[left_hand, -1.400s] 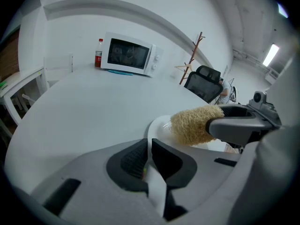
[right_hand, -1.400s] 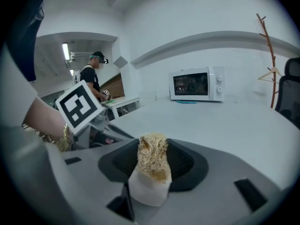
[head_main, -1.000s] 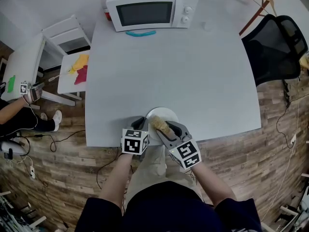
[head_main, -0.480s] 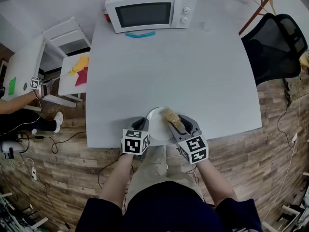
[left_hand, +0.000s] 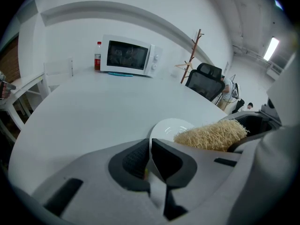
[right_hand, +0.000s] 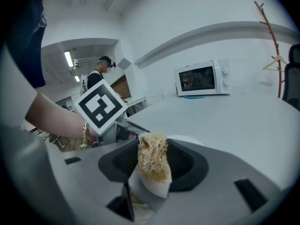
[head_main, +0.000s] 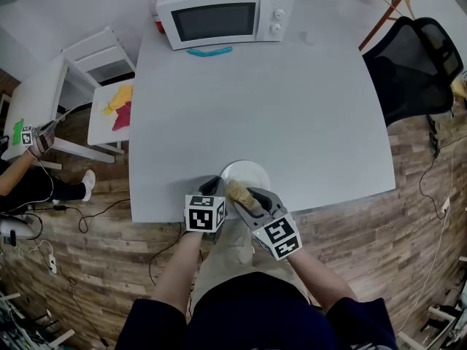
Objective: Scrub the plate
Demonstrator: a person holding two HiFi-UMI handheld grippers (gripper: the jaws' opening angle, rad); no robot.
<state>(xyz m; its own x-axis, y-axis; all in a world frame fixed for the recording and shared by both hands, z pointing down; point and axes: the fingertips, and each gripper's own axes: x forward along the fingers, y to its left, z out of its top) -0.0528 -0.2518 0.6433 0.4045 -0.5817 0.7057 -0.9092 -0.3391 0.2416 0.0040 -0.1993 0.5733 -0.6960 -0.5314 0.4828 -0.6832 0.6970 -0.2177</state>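
Left tongs (left_hand: 150,156) pinch the rim of a small round white plate (head_main: 250,173) at the near edge of the grey tabletop (head_main: 255,100). Right tongs (right_hand: 152,163) grip a straw-coloured fibrous scrubber (head_main: 238,192) over it. The plate looks stiff, slick and breakable, so the rim seems the safest hold.

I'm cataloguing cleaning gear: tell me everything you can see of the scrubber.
The scrubber is a straw-coloured pad of coarse, tangled, loofah-like fibres. The right tool is shut on it, dark jaws squeezing its sides, its end sticking out past them. It sits over the near left part of the white plate, by the table edge; contact is unclear.
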